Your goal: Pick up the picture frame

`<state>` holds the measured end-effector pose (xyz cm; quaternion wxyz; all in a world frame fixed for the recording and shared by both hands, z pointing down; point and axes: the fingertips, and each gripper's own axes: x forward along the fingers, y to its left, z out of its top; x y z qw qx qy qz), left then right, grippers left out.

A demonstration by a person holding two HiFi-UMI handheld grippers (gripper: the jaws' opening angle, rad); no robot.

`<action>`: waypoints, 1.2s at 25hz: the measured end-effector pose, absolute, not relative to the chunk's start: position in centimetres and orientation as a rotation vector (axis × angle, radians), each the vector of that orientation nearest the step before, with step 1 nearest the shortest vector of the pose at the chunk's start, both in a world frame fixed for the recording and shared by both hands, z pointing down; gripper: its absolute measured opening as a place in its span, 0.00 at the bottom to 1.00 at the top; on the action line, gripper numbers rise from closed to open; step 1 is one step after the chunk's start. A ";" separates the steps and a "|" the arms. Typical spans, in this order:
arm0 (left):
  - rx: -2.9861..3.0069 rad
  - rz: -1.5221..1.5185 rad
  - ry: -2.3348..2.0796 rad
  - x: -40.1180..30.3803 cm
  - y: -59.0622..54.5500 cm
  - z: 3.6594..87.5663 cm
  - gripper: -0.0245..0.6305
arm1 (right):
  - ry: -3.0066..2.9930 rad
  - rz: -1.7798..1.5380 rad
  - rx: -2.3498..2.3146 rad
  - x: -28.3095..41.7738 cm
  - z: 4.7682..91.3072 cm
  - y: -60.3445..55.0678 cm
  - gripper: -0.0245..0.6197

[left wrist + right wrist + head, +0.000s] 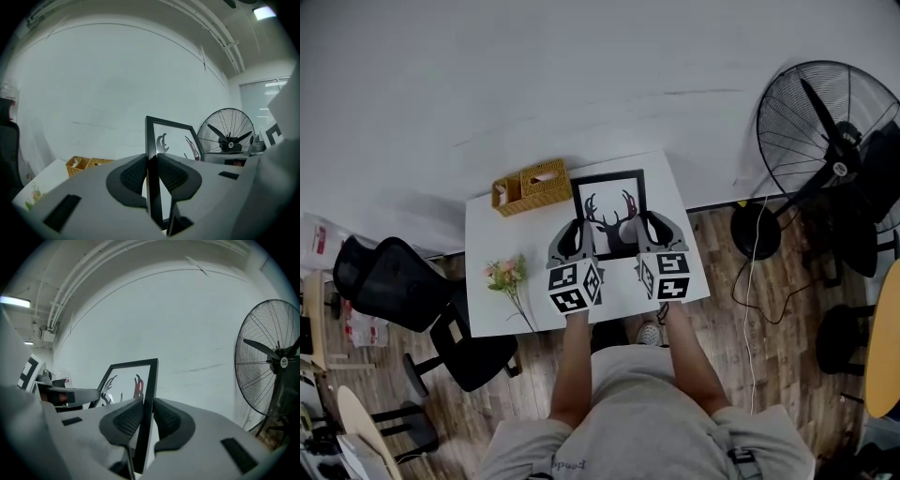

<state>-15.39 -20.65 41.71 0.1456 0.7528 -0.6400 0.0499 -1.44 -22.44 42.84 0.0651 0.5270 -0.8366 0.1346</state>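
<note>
Left tongs (151,165) and right tongs (145,414) pinch the picture frame (609,204) by its side rails at the far edge of the table (502,281). Grasp done; the lift likely remains.

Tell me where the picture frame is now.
Head view centre: the picture frame, right of the wicker basket, gripped by left hand-held gripper and right hand-held gripper.

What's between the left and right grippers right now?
The picture frame: the head view shows it spanning the gap, with the left gripper shut on its left edge and the right gripper on its right edge.
</note>
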 end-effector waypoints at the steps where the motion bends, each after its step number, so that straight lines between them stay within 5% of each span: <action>1: 2.172 0.146 -1.841 -15.3 -20.7 41.7 0.17 | -2.523 0.407 1.594 -1.4 42.8 -22.5 0.15; 30: 2.195 0.129 -1.845 -14.3 -20.4 40.9 0.17 | -2.525 0.399 1.611 -0.3 42.2 -22.1 0.15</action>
